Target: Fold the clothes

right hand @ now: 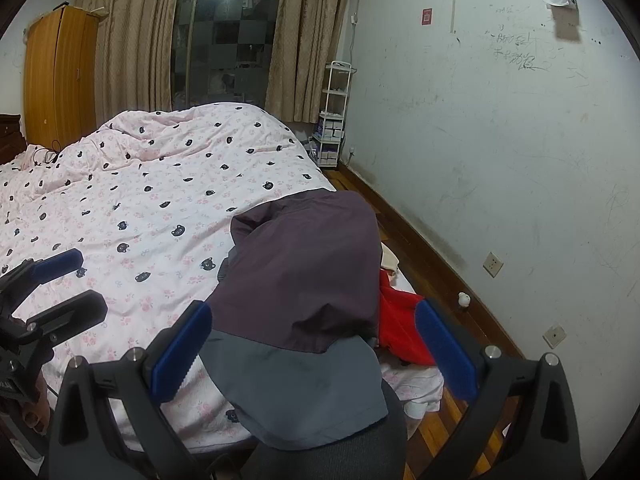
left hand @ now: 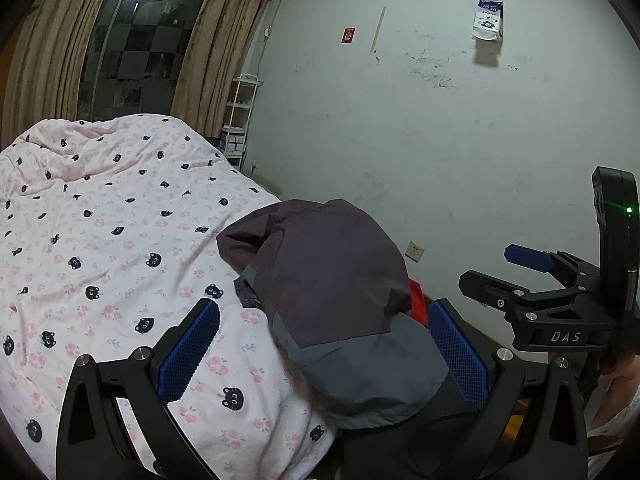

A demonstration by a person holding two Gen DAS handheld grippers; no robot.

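Your jacket (right hand: pixel 304 280) covers the near corner of the bed (right hand: pixel 160 208), and its lower hem drops out of sight behind a dark chair back (right hand: pixel 340 452) at the bottom edge. The red cloth (right hand: pixel 400 328) beside it is half hidden under the jacket. The wall scribbles (right hand: pixel 516 52) are too small to read. In your right view the left hand-held gripper (right hand: pixel 68 284) is cut off by the left edge. The wardrobe (right hand: pixel 60 76) hides its base behind the bed.
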